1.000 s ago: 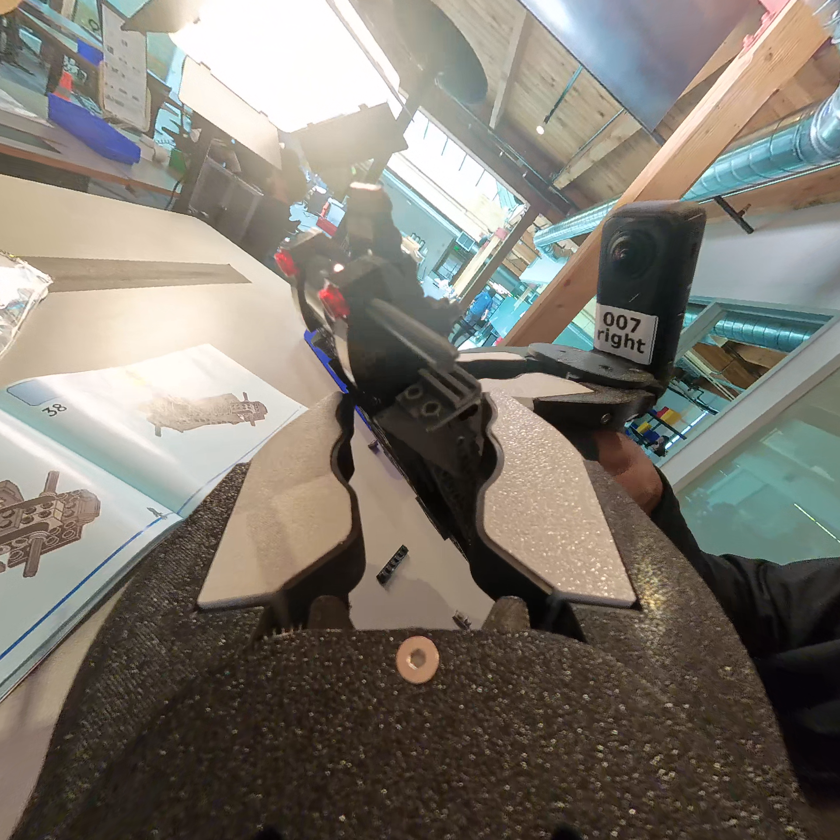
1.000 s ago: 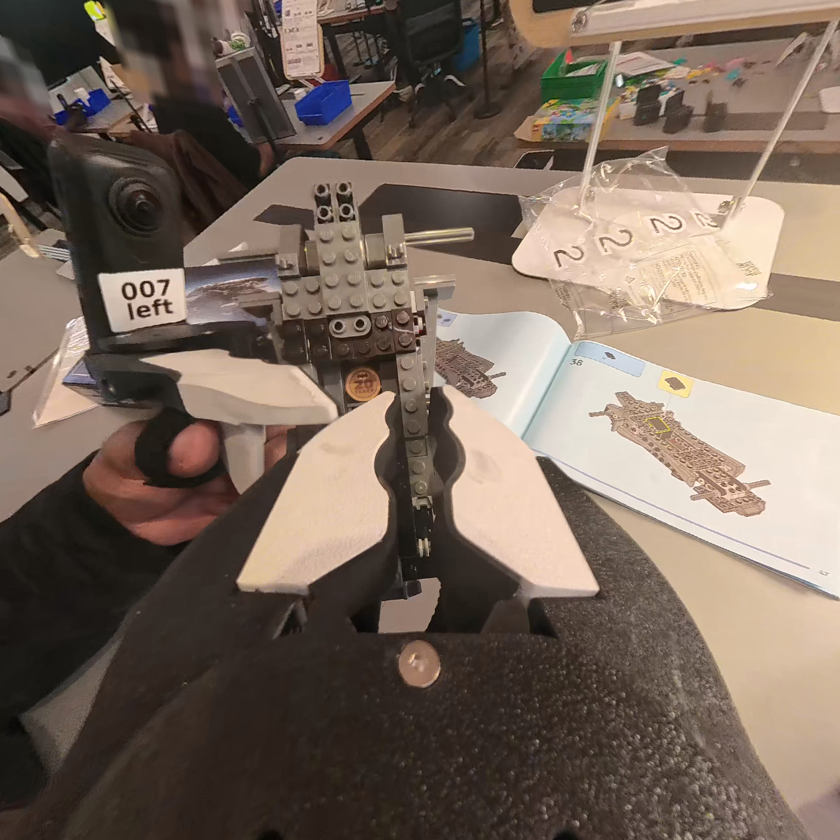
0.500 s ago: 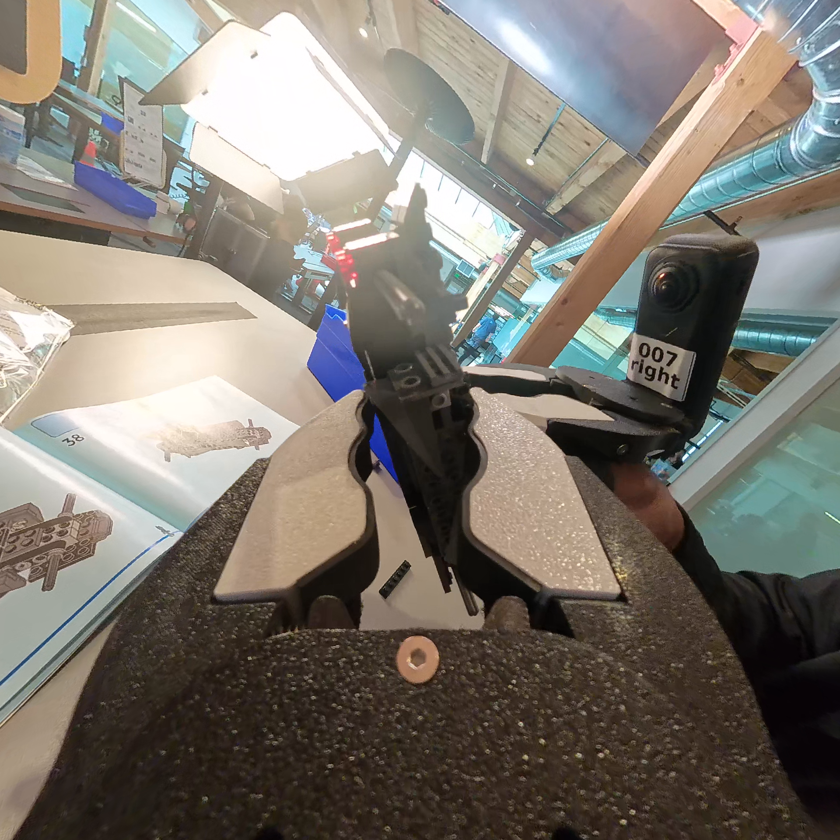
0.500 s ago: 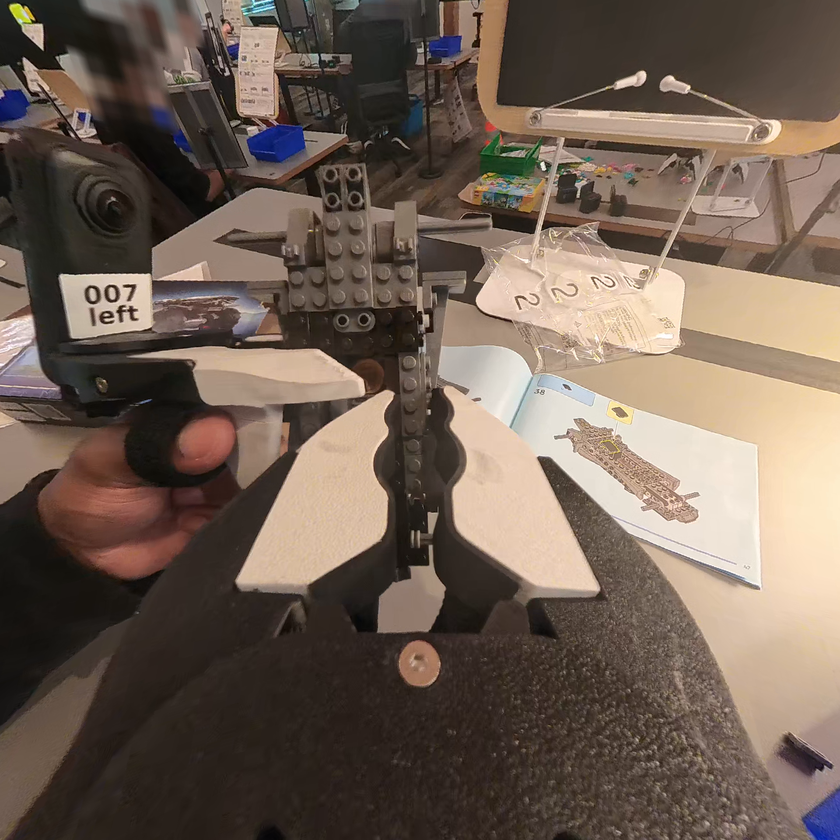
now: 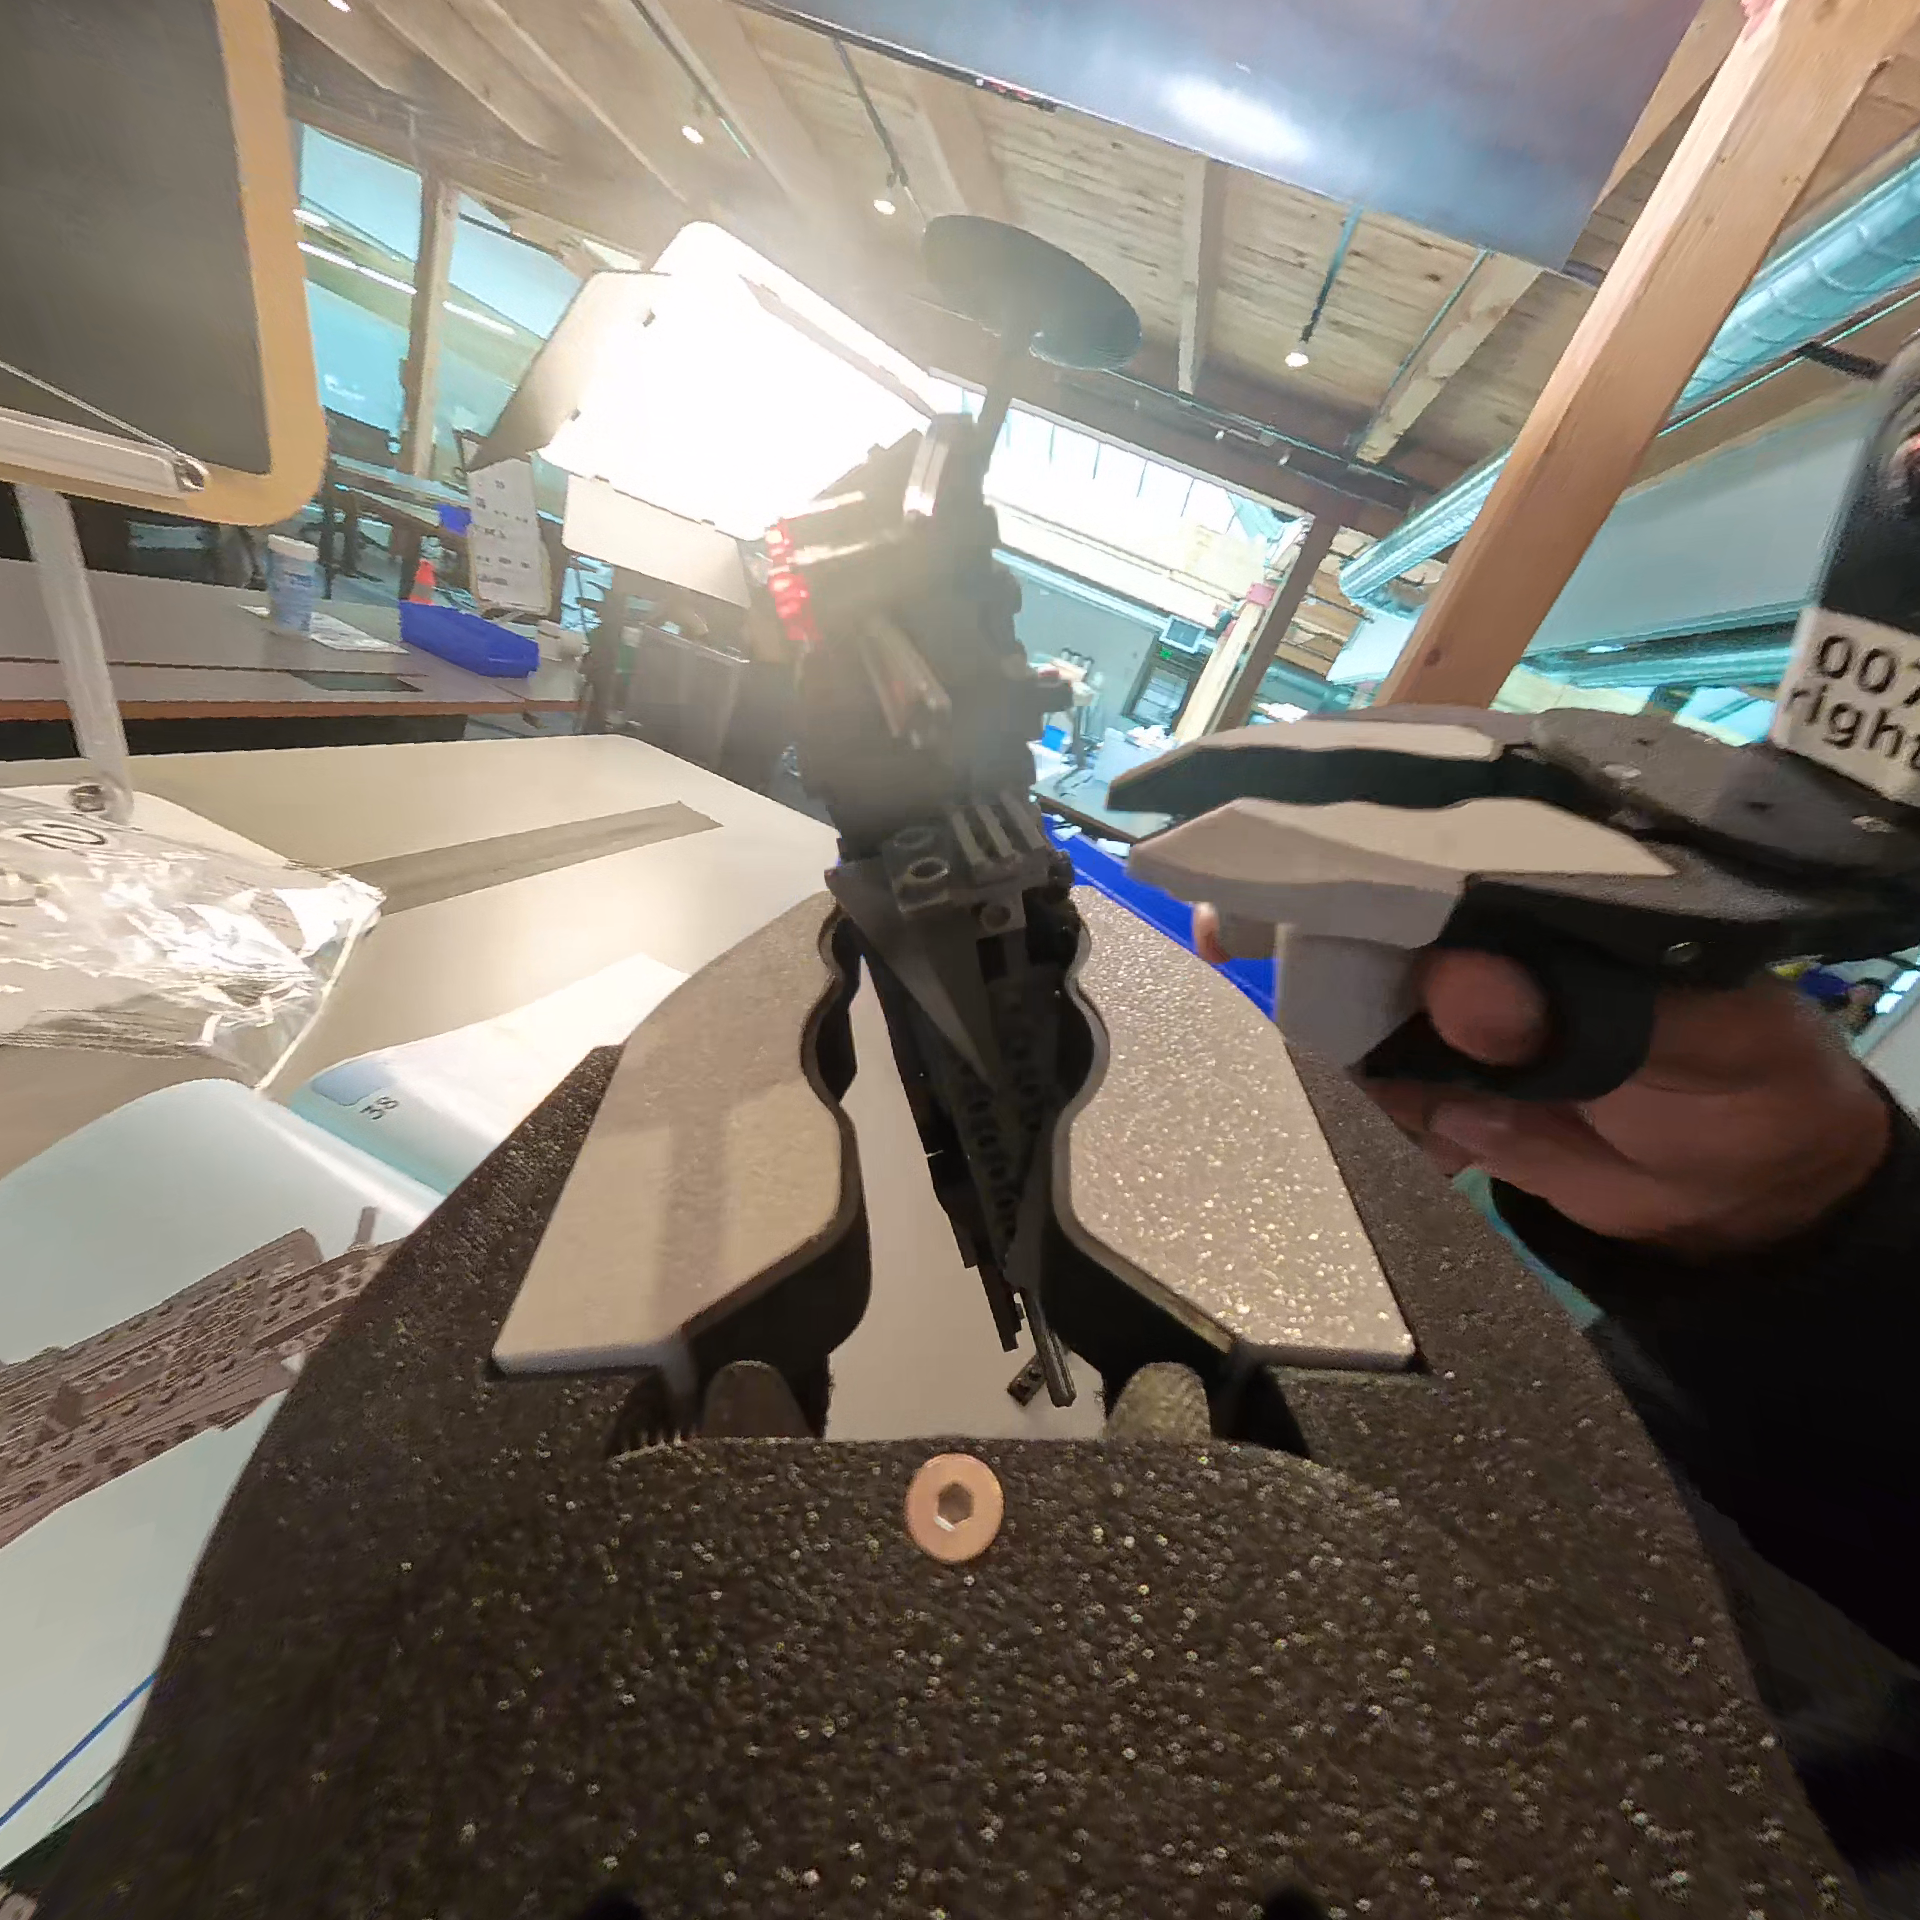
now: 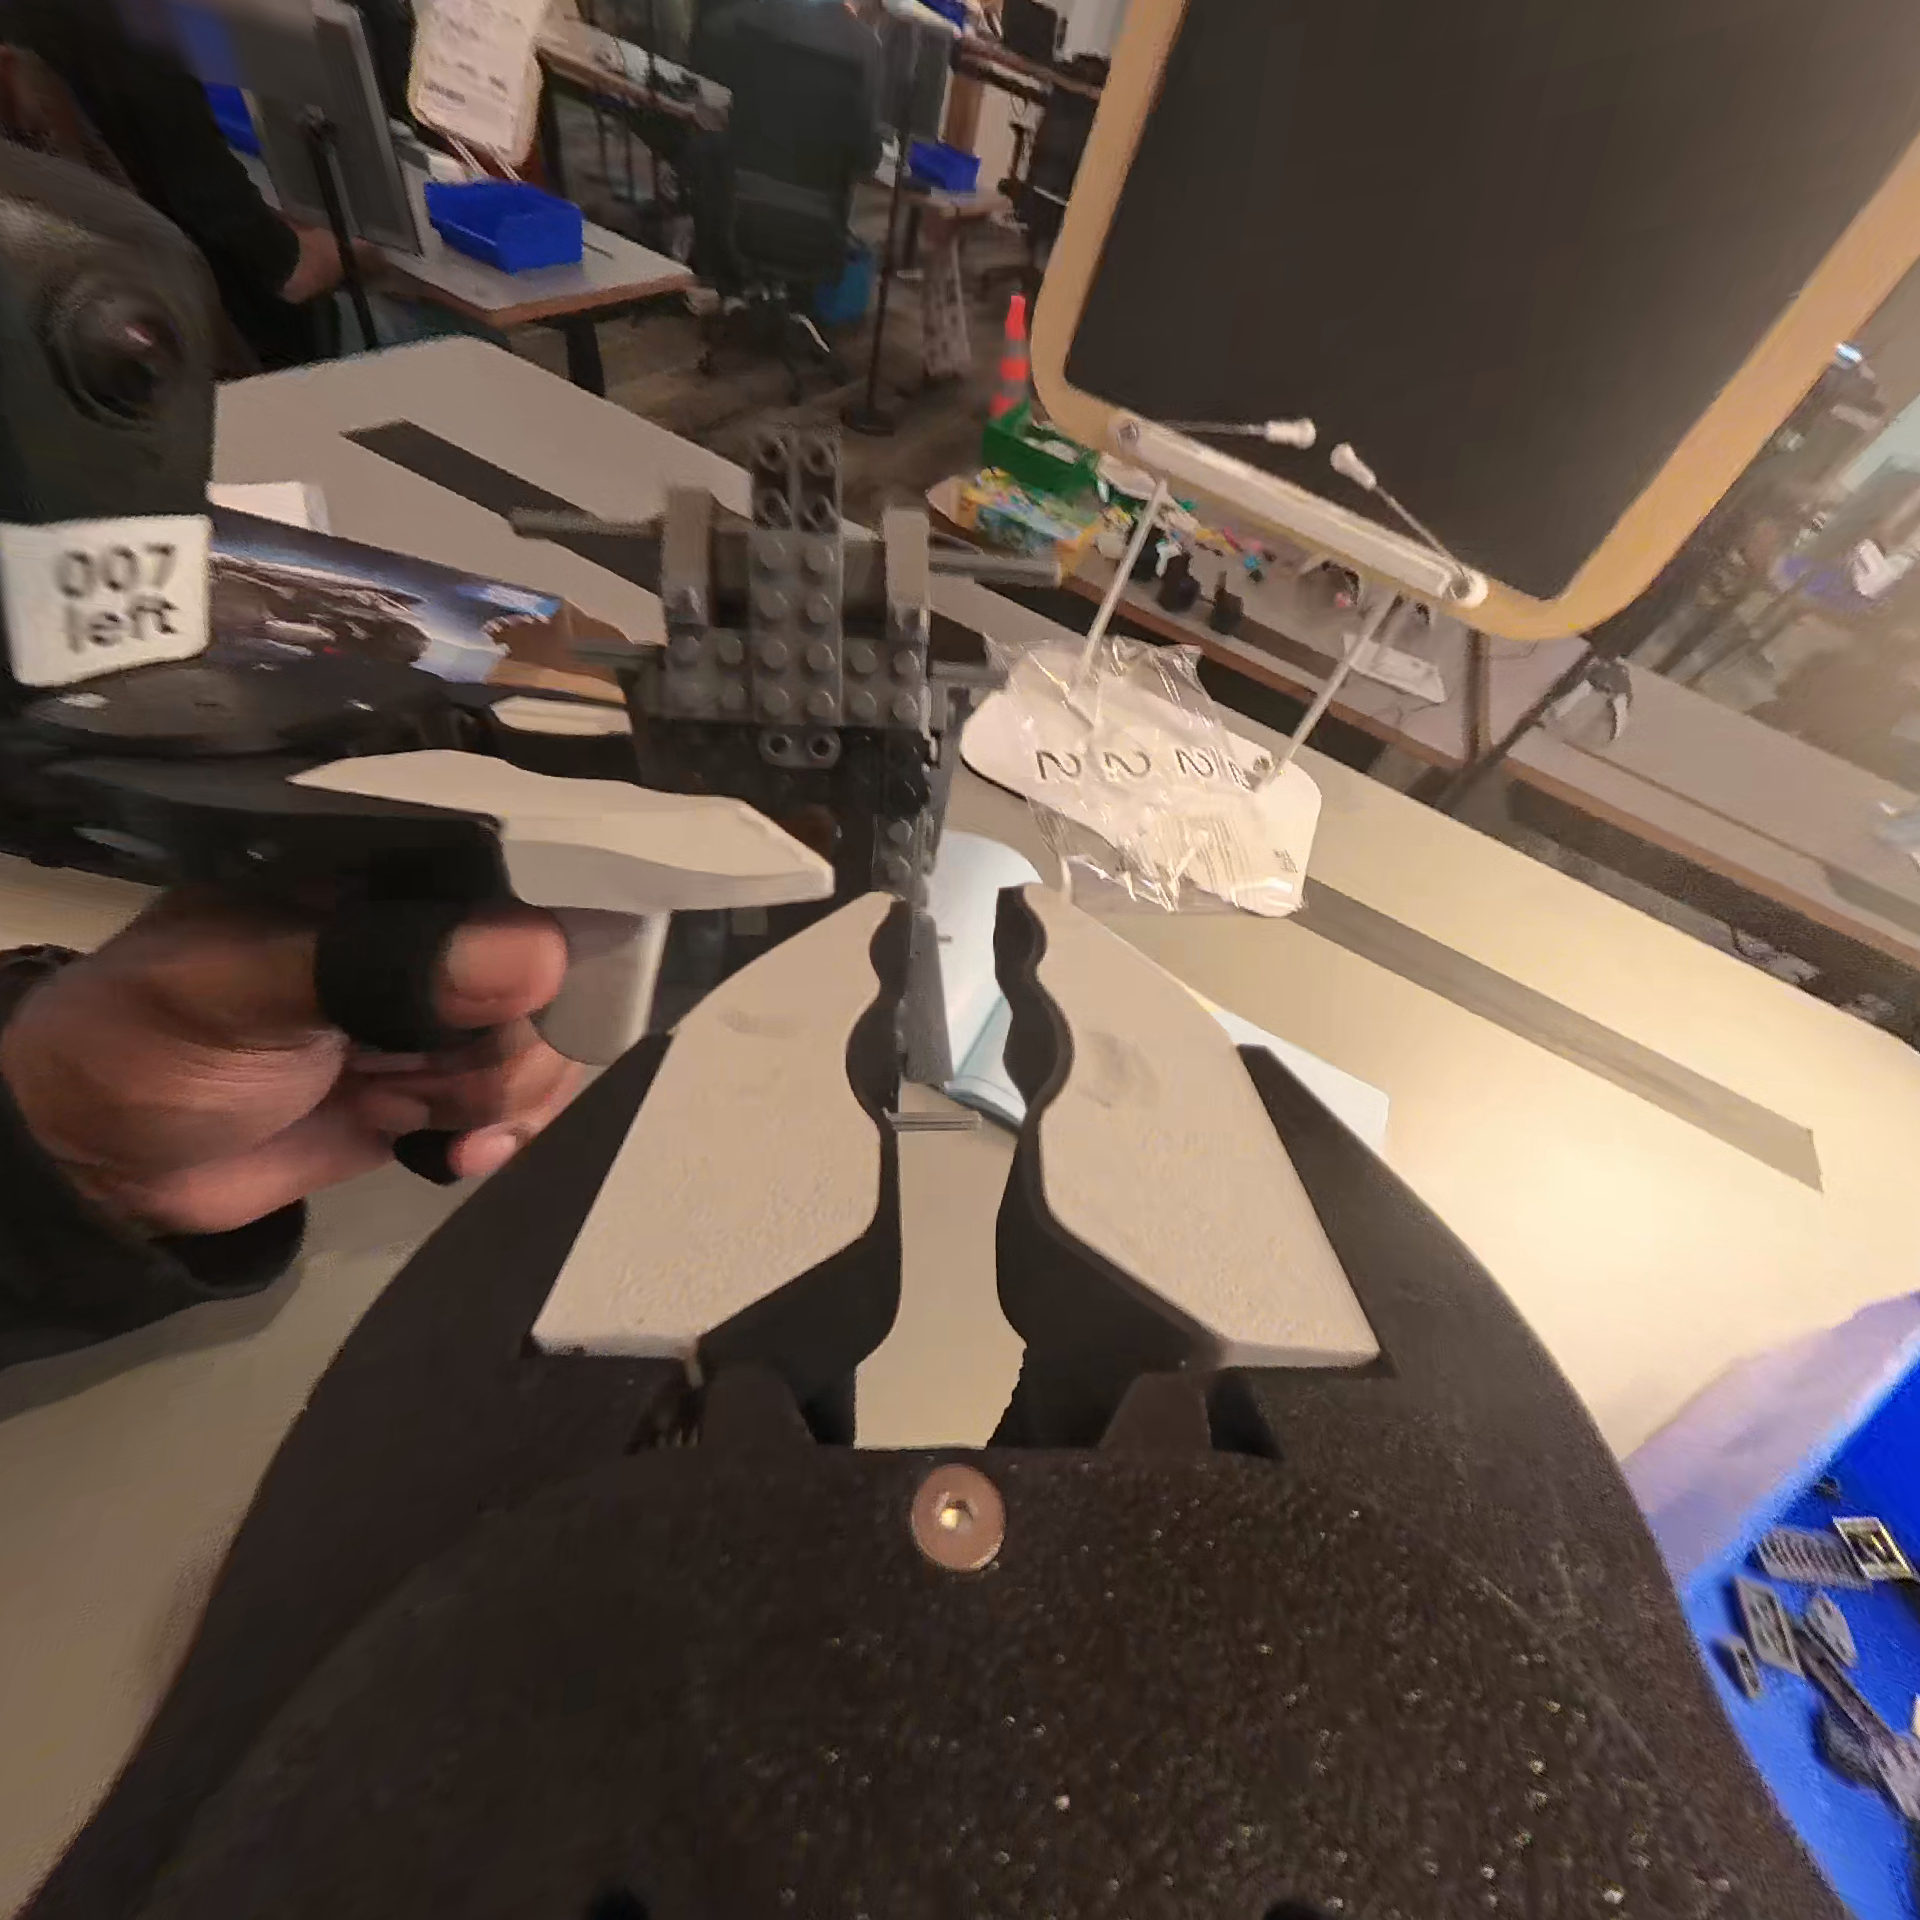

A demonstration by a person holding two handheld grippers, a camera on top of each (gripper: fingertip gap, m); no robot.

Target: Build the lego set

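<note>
Grip is passing across: we are pinching the grey brick model (image 5: 966,862) in the left gripper's (image 5: 956,914) jaws above the table (image 5: 520,831), while the right gripper's (image 6: 951,899) jaws, clamped on its tail a second ago, are standing spread.

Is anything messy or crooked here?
A little. A crumpled clear plastic bag lies draped over the stand's white base rather than flat on the table. The grey brick model sits slanted between the left gripper fingers, with table showing along one side.
</note>
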